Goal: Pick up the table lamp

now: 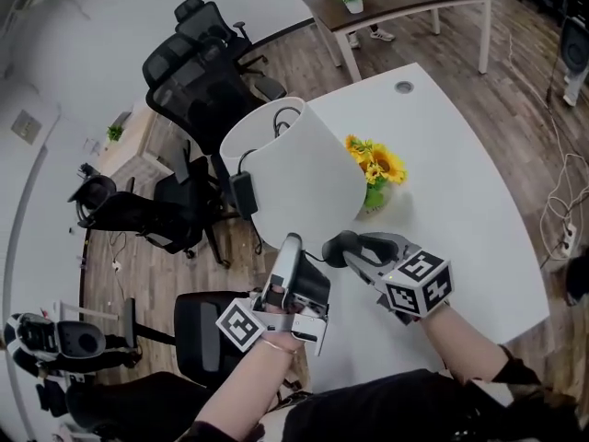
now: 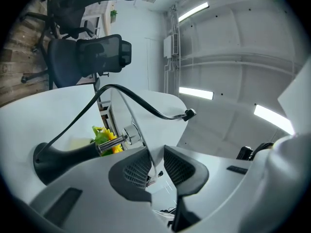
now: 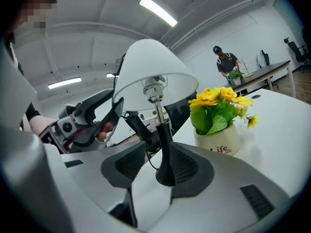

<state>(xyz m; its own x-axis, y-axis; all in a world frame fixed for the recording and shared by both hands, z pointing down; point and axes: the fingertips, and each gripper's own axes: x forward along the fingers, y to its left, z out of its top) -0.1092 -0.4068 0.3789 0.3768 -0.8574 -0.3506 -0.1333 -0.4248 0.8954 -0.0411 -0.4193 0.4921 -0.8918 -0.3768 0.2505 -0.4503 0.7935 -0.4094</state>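
The lamp (image 1: 299, 168) is showing at the table's (image 1: 460, 219) near left edge, just beside the flowers (image 1: 375, 168). In the head view its shade (image 1: 317, 187) is hiding everything beneath. The left gripper (image 2: 155, 166) is clamping narrowly on the shade's rim, and its view is looking inside at stem (image 2: 112, 142) and cord (image 2: 141, 101). Only the right gripper (image 3: 158, 168) view is showing the black base (image 3: 163, 144), standing between that gripper's parted jaws and clear of the left pad.

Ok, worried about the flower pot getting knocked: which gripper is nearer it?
Right. The right gripper is close by the flower pot, open around the lamp base; the left gripper is farther, clamped on the lampshade rim.
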